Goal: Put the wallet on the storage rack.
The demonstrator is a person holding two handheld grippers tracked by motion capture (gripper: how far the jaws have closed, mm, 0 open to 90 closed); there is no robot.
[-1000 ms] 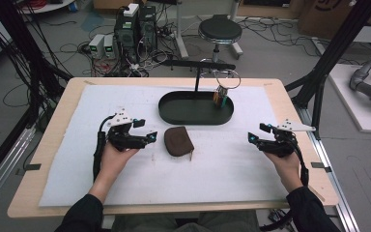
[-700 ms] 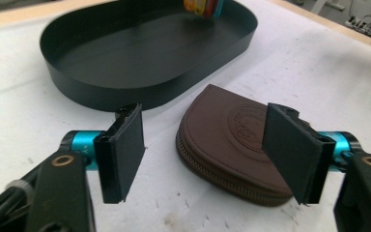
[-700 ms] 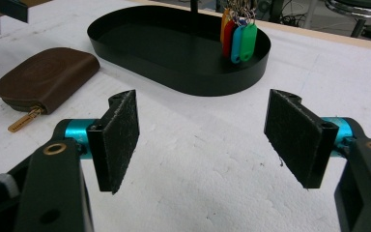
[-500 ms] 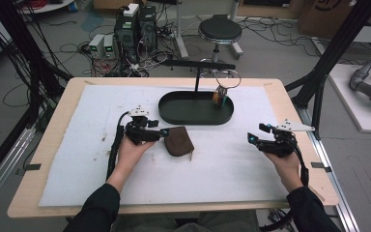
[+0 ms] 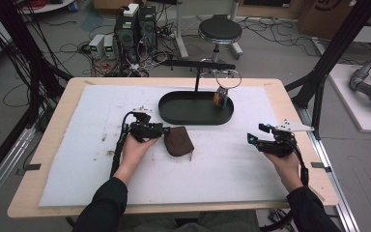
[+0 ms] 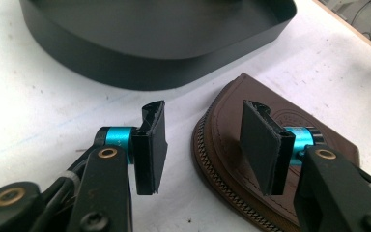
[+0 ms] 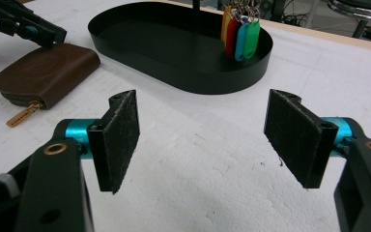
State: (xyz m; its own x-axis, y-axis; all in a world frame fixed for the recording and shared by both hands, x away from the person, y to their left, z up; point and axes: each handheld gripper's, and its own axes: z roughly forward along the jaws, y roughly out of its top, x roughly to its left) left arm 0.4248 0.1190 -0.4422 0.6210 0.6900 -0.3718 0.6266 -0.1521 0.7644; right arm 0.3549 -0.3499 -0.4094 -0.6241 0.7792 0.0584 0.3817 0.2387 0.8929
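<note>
The brown leather key pouch (image 5: 178, 140) lay flat on the white tabletop (image 5: 77, 159), just in front of the black oval tray (image 5: 174, 116), with its brass key (image 7: 23, 116) poking out at the end away from the tray. A second before, my left gripper (image 5: 163, 129) had sat well off to the pouch's left; now it was at the pouch's left edge, and its fingers (image 6: 153, 145) had just been closing from wide to about half. In the left gripper view one pad hovered over the leather and the other over bare tabletop, the stitched edge between them, not yet pinched. I judged the grasp nearly ready. My right gripper (image 5: 257, 134) had kept still, well right of the pouch, fingers (image 7: 118, 140) wide apart, holding nothing.
</note>
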